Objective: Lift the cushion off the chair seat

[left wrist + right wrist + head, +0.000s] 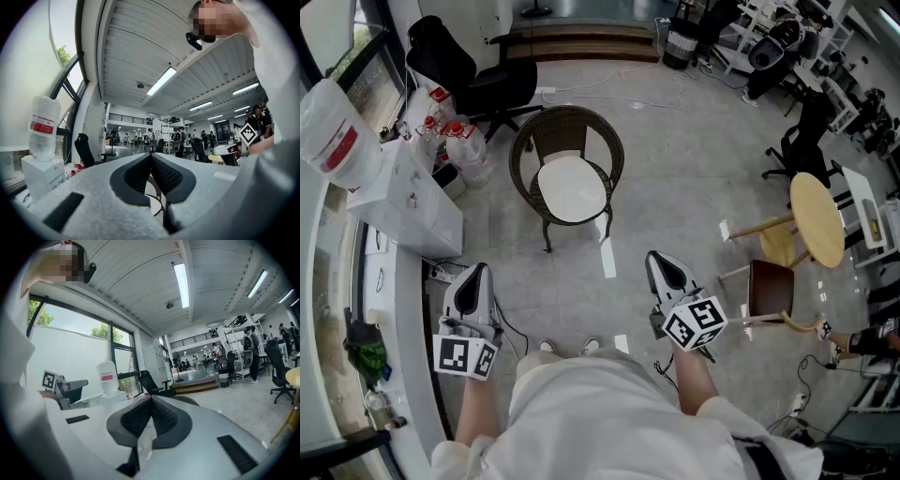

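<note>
A round white cushion (572, 187) lies on the seat of a dark wicker chair (525, 150), which stands on the floor a step or two ahead of me. My left gripper (475, 270) is held low at the left, short of the chair, its jaws shut with nothing in them. My right gripper (654, 255) is at the right, also short of the chair and shut on nothing. In the left gripper view the left gripper (151, 155) has its pads touching. In the right gripper view the right gripper (151, 398) has its pads together too, and the chair's back rim (186, 400) shows just beyond.
A white water dispenser (403, 202) with a bottle (333, 136) stands against the window at the left, with a black office chair (473, 80) behind it. To the right are a round wooden table (817, 217) and a brown stool (769, 286). White tape marks (607, 255) are on the floor.
</note>
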### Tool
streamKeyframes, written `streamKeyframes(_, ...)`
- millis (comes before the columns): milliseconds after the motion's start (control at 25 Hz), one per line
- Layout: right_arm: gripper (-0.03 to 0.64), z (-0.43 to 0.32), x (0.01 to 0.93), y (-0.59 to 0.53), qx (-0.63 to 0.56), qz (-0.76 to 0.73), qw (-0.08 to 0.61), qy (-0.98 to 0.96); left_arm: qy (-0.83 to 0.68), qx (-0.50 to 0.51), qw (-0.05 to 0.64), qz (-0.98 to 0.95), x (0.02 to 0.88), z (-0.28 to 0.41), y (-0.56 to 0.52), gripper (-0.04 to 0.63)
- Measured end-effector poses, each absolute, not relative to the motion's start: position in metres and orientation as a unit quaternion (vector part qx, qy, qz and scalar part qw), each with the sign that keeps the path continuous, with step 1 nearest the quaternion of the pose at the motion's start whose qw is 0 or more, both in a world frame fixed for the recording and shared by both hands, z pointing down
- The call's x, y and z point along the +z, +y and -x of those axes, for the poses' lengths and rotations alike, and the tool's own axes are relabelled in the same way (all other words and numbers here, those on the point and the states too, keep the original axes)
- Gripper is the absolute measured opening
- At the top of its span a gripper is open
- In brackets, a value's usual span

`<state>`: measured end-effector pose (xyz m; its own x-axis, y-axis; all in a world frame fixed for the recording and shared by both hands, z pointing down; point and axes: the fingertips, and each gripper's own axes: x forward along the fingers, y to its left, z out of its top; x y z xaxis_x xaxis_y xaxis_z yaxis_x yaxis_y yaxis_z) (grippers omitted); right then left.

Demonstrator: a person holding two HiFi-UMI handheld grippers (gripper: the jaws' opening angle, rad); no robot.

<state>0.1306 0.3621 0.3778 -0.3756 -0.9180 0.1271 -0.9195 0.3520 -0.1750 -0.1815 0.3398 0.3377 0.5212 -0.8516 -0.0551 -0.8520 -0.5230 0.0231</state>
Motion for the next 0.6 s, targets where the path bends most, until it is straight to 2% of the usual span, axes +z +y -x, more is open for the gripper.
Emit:
streamKeyframes(280,0.002,-0.129,0.367,0.363,0.1,-0.557,-0.006,-0.824,0.491,0.028,0.002,0.871,0.339,0.185,0.341,0.015)
streamKeyframes(520,-0.001,-0.131,0.361,0.357,0.112,-0.55,-0.041,-0.827,0.495,0.028,0.002,0.868,0.34,0.188,0.34,0.017)
streamKeyframes(560,0.032,-0.132,0.36,0.356,0.117,-0.543,-0.044,-0.83,0.496,0.028,0.002,0.868,0.341,0.187,0.34,0.015)
streamKeyframes(600,0.134,-0.134,0.36,0.354,0.121,-0.537,-0.047,-0.833,0.497,0.029,0.003,0.867,0.34,0.187,0.34,0.015)
